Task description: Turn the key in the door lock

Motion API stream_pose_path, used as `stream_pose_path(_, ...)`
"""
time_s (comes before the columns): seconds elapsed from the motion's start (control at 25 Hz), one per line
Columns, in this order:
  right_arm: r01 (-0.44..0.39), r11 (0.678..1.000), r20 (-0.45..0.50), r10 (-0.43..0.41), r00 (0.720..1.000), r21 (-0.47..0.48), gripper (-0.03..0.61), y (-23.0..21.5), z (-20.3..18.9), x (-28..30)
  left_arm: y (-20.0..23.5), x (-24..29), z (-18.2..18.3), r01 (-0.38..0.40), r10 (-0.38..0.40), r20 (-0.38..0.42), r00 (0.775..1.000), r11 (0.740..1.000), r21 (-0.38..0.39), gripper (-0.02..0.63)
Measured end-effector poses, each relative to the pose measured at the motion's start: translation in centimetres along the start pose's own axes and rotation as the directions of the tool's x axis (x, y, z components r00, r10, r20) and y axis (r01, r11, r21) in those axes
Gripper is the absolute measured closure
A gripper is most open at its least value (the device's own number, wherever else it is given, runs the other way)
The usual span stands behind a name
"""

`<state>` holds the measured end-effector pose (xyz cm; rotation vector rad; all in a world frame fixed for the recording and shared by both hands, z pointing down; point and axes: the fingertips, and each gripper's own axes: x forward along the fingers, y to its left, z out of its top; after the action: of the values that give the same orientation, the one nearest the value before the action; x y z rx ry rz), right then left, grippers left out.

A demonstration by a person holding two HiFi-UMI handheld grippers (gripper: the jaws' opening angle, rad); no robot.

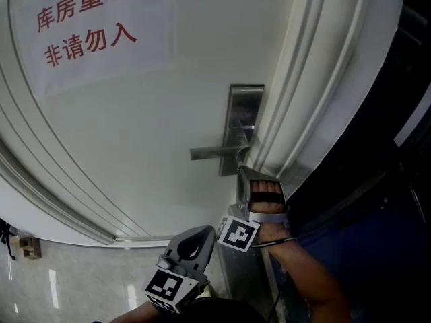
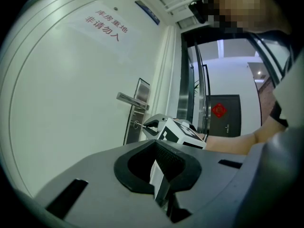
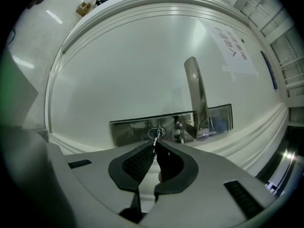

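Glossy door [image 1: 135,147], shiny metal lock plate [image 1: 246,101]

Lots of bare door [image 1: 135,133] left of the handle [image 1: 214,152]. Door frame [image 1: 303,99] close on its right. Right gripper [image 1: 245,171] tight just below it.

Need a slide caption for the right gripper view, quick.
Right tongs clamp the key seated in the metal lock plate, lever handle alongside.

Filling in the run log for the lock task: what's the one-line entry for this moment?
right gripper: fingers shut on key in lock plate | left gripper: shut, empty, away from door | door handle: untouched
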<state>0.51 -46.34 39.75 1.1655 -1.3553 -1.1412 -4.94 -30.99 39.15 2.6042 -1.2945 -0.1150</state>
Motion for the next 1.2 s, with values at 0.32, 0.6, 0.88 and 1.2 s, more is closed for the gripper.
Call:
stream_pose_path(0.32, 0.028, 1.0, -0.042, -0.028, 0.999, -0.012, 0.56, -0.7, -1.2, 0.3, 1.5, -1.0, 0.6, -0.057, 0.057, 0.022, 0.998, 0.998, 0.0, 0.609)
stream_pose_path(0.6, 0.06, 0.997, -0.07, -0.062, 0.996, -0.041, 0.56, -0.7, -0.7, 0.3, 1.9, -1.9, 1.0, -0.084, 0.084, 0.041, 0.996, 0.996, -0.004, 0.609)
stream_pose_path(0.88, 0.104, 0.975, -0.045, -0.114, 0.992, -0.195, 0.559, -0.8, -0.3, 0.7, 1.6, -2.1, 0.9, -0.087, 0.087, 0.046, 0.995, 0.996, -0.006, 0.609)
stream_pose_path(1.2, 0.073, 0.997, -0.042, -0.072, 0.997, 0.021, 0.56, -1.0, 0.6, 1.3, 0.9, -2.3, 0.9, -0.083, 0.083, 0.052, 0.995, 0.997, -0.006, 0.609)
